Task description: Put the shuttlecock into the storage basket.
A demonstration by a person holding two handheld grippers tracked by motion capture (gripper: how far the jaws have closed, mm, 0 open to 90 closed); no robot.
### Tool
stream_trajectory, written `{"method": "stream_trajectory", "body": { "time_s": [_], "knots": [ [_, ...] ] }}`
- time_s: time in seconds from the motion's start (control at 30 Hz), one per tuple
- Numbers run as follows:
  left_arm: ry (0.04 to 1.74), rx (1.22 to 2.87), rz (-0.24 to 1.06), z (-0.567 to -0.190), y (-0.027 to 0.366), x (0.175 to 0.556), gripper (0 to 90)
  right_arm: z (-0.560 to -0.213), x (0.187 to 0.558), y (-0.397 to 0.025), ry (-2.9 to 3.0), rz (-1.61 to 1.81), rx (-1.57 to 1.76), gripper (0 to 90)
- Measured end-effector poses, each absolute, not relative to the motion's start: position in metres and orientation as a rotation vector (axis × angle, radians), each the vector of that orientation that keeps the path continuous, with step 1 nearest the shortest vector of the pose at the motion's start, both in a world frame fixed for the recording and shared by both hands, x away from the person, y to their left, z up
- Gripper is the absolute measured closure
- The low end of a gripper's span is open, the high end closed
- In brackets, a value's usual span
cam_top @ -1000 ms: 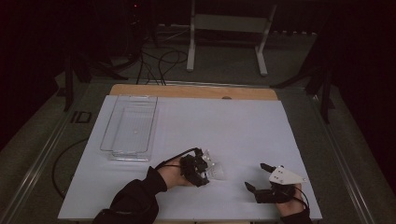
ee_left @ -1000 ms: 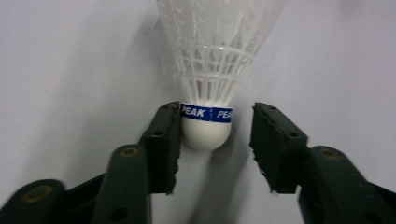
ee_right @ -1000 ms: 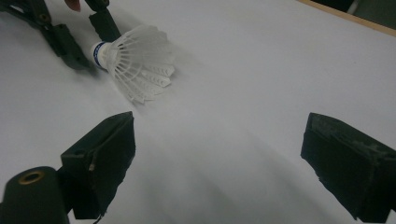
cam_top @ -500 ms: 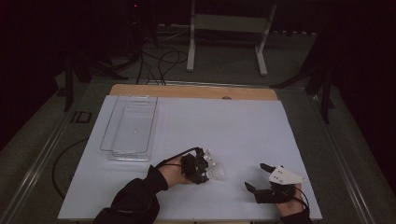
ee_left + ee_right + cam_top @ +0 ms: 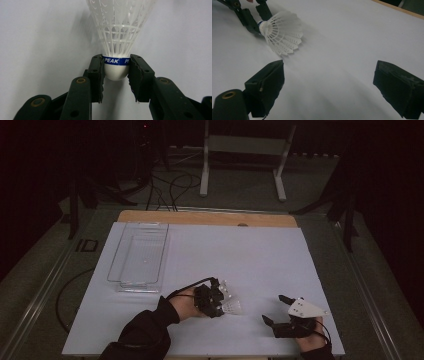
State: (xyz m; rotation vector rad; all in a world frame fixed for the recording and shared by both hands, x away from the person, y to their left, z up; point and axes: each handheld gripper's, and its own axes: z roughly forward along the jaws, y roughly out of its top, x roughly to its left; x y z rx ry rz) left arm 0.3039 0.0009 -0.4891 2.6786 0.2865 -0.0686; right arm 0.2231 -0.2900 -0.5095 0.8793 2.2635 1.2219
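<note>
A white plastic shuttlecock (image 5: 117,37) with a blue band reading PEAK lies on its side on the white sheet. My left gripper (image 5: 116,72) is shut on its cork, one jaw on each side of it, and the skirt points away from the hand. In the high view this gripper (image 5: 216,299) and the shuttlecock (image 5: 232,307) are at the front middle of the table. To the right of them, my right gripper (image 5: 274,309) rests low near the front edge. It stands wide open (image 5: 329,85) with nothing between its jaws, facing the shuttlecock (image 5: 282,32) and the left gripper (image 5: 249,17).
A clear plastic tray (image 5: 140,255) stands at the back left of the white sheet (image 5: 250,250). A wooden table edge (image 5: 200,217) runs along the far side. A white metal stand (image 5: 240,155) and cables lie on the floor beyond.
The left gripper has shifted very slightly with the shuttlecock in its jaws. The right gripper has stayed in place, open.
</note>
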Motion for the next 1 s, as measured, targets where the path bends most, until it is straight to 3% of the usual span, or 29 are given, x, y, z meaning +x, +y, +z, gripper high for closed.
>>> {"method": "stream_trajectory", "body": {
  "time_s": [1.0],
  "knots": [
    [0.248, 2.677, -0.100, -0.455, 0.016, 0.301, 65.8, -0.510, 0.223, -0.290, 2.267, 1.225, 0.881, 10.0]
  ]
}}
